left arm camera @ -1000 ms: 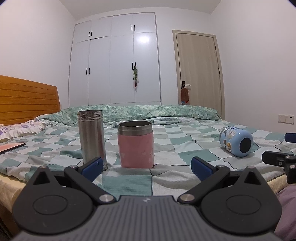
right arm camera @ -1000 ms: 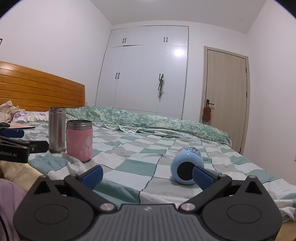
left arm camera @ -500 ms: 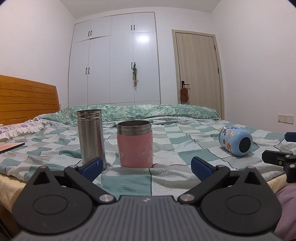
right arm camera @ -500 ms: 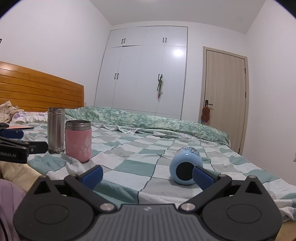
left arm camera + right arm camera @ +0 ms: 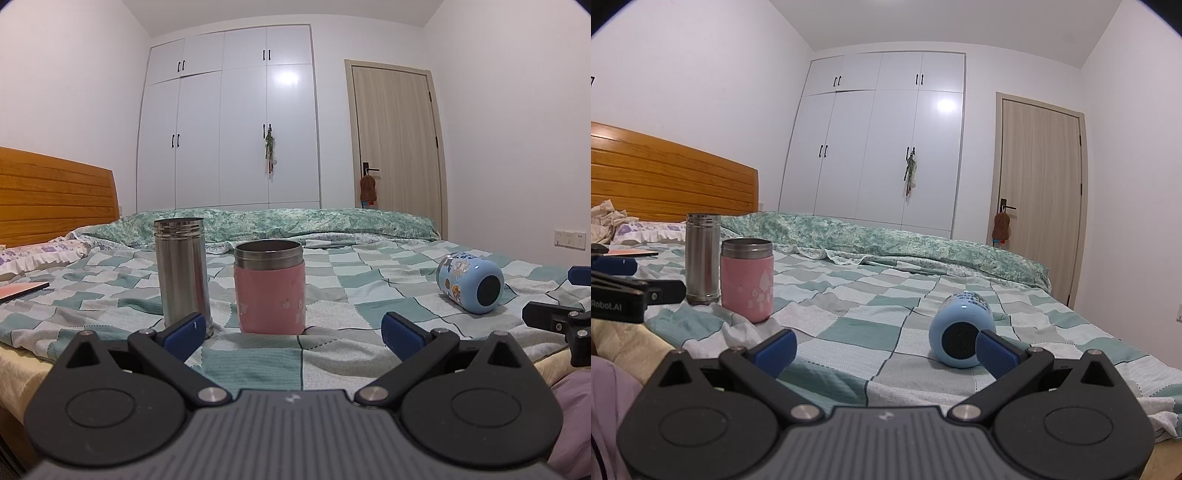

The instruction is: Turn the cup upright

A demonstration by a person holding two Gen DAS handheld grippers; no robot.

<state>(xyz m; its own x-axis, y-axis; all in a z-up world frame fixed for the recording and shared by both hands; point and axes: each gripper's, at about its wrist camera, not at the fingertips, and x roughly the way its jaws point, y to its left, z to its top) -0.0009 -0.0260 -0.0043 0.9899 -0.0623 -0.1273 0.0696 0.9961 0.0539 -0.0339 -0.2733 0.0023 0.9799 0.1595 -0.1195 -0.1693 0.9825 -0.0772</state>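
A light blue cup with cartoon stickers (image 5: 962,332) lies on its side on the checkered bedspread, its dark base toward me; it also shows in the left wrist view (image 5: 470,282) at the right. A pink cup (image 5: 269,286) and a steel flask (image 5: 181,275) stand upright; they also show in the right wrist view, cup (image 5: 747,278) and flask (image 5: 702,253). My right gripper (image 5: 884,349) is open and empty, its right finger just in front of the blue cup. My left gripper (image 5: 291,332) is open and empty, short of the pink cup.
The bed (image 5: 332,266) has a wooden headboard (image 5: 665,181) at the left and a green duvet (image 5: 886,240) at the far side. A flat orange book (image 5: 20,290) lies at the left. A wardrobe and a door stand behind.
Both views have shifted slightly; the blue cup sits a little further left and nearer the right finger in the right wrist view. The cups have not moved.
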